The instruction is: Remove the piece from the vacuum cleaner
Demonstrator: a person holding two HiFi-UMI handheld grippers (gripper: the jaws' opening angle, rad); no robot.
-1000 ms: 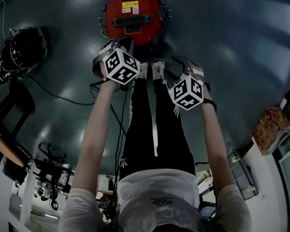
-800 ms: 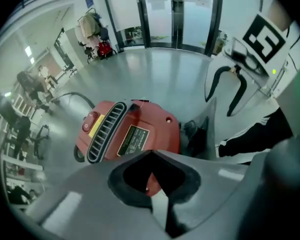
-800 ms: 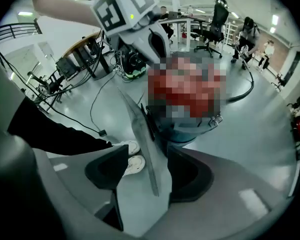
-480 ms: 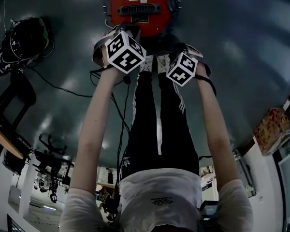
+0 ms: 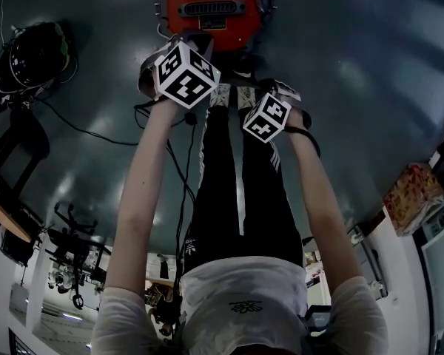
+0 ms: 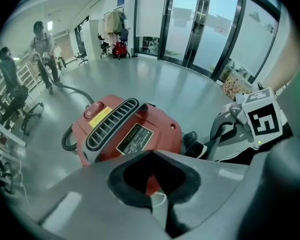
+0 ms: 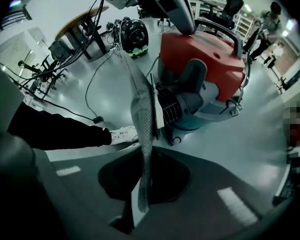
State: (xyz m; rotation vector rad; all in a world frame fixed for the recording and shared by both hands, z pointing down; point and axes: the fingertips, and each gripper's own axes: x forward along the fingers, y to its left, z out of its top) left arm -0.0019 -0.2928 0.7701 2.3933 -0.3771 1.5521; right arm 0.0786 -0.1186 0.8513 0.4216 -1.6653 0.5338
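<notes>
Nearby, a black machine (image 5: 33, 59) sits left of the red vacuum cleaner (image 5: 211, 6).

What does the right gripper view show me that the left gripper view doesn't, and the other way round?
Right gripper view only: the right gripper, whose jaws have just been closing and now pinch a thin grey mesh piece seen edge-on, and the person's white shoe.
Left gripper view only: the top vent, red switch, label, and the other gripper's marker cube.
Both: the red vacuum cleaner standing on the grey floor.
</notes>
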